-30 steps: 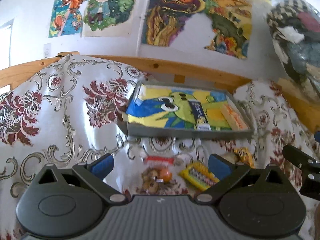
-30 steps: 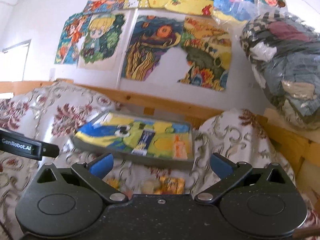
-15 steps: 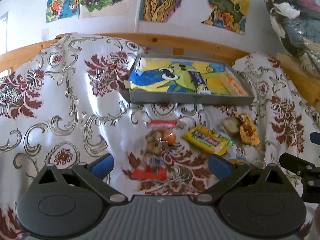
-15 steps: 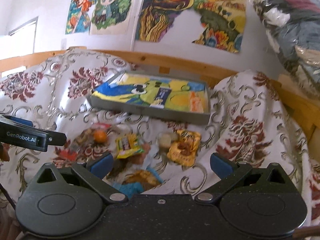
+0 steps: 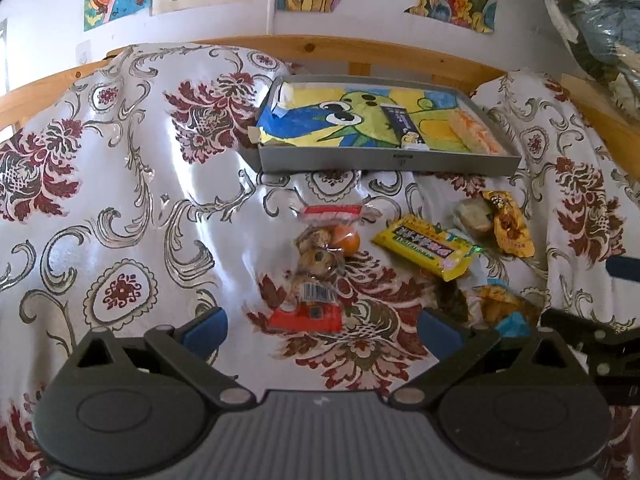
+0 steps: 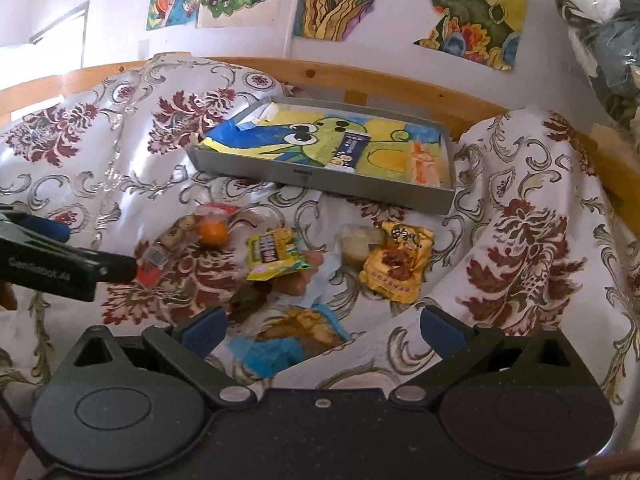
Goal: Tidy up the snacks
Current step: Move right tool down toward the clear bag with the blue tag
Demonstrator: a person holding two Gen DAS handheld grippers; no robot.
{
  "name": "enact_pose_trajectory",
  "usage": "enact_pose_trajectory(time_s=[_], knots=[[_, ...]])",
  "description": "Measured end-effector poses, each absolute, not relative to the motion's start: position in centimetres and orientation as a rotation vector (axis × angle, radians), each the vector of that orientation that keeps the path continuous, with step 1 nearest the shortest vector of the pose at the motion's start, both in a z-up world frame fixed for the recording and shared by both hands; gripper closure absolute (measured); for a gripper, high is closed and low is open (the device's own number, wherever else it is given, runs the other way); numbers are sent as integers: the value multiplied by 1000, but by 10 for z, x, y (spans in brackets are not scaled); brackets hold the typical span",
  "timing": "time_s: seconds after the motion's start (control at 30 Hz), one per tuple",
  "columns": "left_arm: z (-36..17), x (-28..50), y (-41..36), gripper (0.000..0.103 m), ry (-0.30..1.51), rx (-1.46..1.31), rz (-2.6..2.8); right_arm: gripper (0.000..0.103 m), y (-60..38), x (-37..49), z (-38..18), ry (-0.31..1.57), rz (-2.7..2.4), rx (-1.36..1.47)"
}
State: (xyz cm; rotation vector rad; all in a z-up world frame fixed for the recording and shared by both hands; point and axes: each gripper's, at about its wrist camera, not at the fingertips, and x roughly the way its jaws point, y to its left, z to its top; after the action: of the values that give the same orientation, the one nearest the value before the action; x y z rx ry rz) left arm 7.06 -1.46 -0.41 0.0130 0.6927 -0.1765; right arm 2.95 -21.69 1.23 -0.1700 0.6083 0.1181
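From the left wrist view, the left tongs [image 5: 322,326] hang released, gripping nothing, above a floral cloth [image 5: 120,200]. One grey tray [image 5: 390,160] sits at twelve o'clock, holding two items: a dark blue packet [image 5: 402,122] and an orange-striped packet [image 5: 474,134]. On the cloth I count a clear bag with red ends [image 5: 320,264] dead ahead, one yellow bar [image 5: 428,246] at two o'clock, an orange pouch [image 5: 508,224] beyond it with a pale wrapped cake [image 5: 472,216] touching its left side, and a blue-edged bag [image 5: 500,312] by the right fingertip. Compared with half a second ago, the snacks sit higher and larger in view. From the right wrist view, the right tongs [image 6: 322,326] are likewise released and hold nothing; the blue-edged bag [image 6: 288,340] lies between the fingers, the orange pouch [image 6: 396,264] at one o'clock, the yellow bar [image 6: 276,254] at eleven. The left tool's arm [image 6: 60,266] juts in at nine o'clock, further in than before.
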Motion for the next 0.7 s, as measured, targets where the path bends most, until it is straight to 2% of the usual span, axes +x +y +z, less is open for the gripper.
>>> enact_pose_trajectory(time_s=[0.7], knots=[[0, 106, -35, 1, 732, 2, -259, 1, -225, 64, -7, 734, 305, -301]])
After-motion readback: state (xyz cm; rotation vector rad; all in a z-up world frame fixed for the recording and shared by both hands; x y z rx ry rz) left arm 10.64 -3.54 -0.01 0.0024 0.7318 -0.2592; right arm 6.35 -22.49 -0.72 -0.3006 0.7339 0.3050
